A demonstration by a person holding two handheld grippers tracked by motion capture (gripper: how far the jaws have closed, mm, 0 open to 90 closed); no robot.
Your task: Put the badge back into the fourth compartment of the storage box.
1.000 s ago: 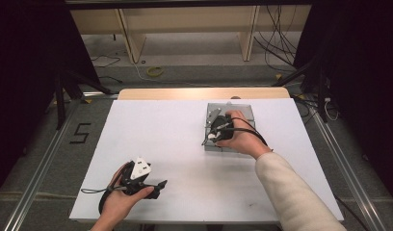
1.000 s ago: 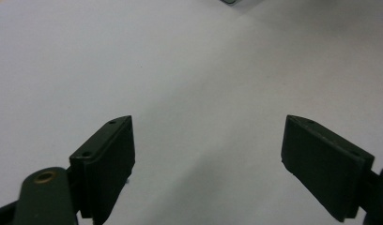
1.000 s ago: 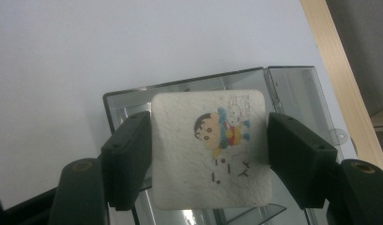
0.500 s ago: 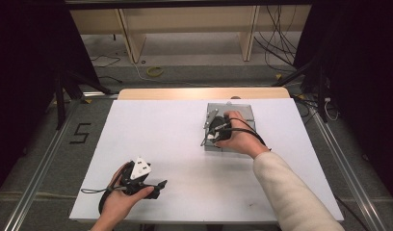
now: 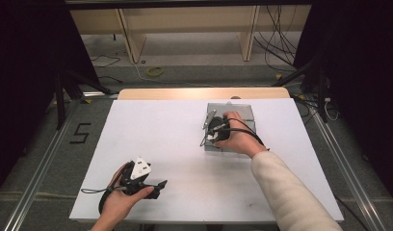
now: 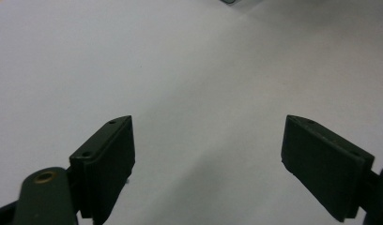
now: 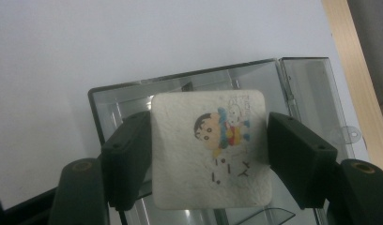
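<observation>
A white square pad [image 7: 208,150] printed with a cartoon child sits between the jaws of my right gripper [image 7: 210,136], both black pads pressing on its side edges. It hangs just over an open clear plastic box [image 7: 180,79] whose hinged lid [image 7: 311,93] lies flat to the right. From above, the right gripper [image 5: 211,126] is over the left part of that box [image 5: 245,113], held in the person's hand. Near the front left of the table, my left gripper [image 5: 158,185] stays low, and its jaws [image 6: 208,140] stand wide apart with nothing between them.
The white tabletop [image 5: 161,130] runs wide between the two hands, and a wooden strip [image 5: 199,93] edges its far side. Beyond the table are a wooden frame [image 5: 185,29] and loose cables [image 5: 281,43] on the floor. A corner of the box [image 6: 229,1] shows ahead of the left gripper.
</observation>
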